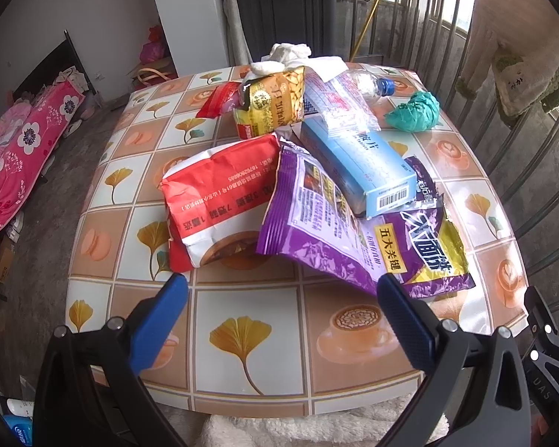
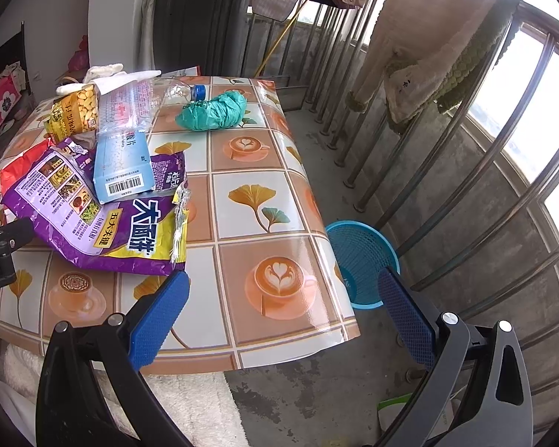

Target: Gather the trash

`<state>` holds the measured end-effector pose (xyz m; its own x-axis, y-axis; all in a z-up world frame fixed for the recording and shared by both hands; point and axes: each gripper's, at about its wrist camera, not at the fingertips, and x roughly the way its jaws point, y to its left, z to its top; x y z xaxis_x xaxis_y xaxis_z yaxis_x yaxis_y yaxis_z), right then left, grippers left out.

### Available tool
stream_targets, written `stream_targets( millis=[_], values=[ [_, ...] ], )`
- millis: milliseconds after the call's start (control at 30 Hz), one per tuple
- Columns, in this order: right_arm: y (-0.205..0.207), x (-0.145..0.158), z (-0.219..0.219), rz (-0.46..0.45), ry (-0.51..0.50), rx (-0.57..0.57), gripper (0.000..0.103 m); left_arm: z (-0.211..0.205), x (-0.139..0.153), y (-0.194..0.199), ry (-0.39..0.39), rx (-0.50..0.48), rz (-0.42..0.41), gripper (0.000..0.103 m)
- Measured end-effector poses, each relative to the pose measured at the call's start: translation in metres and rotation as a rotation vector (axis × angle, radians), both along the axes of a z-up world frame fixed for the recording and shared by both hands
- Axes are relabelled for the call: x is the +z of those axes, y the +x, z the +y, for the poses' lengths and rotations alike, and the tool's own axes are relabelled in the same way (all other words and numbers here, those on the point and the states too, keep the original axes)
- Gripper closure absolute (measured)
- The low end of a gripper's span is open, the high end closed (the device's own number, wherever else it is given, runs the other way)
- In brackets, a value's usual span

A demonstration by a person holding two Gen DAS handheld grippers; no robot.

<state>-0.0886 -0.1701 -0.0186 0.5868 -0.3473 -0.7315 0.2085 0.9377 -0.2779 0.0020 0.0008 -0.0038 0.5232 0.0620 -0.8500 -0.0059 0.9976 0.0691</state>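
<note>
Both grippers, left (image 1: 281,294) and right (image 2: 283,290), hang spread wide, holding nothing. Trash is piled on the table (image 1: 242,320): purple bag (image 1: 339,231) nearest, box (image 1: 357,160) on top. Grab that bag first and the box probably slides off. Basket (image 2: 361,260) waits on the floor.

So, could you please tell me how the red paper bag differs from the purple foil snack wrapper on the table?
The red paper bag looks puffed and creased; the purple foil snack wrapper lies flatter and glossy. The wrapper's edge is torn open, while the bag shows no tear. A light blue carton rests on the wrapper, not on the bag. Both lie on the tiled tablecloth, untouched.
</note>
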Motion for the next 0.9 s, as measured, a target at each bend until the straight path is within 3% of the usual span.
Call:
stream_targets(
  millis=[900],
  values=[
    [0.0002,-0.0013,0.0028,-0.003,0.015,0.007,0.006,0.0039,-0.0001,-0.0005,0.002,0.009,0.001,0.004]
  ],
)
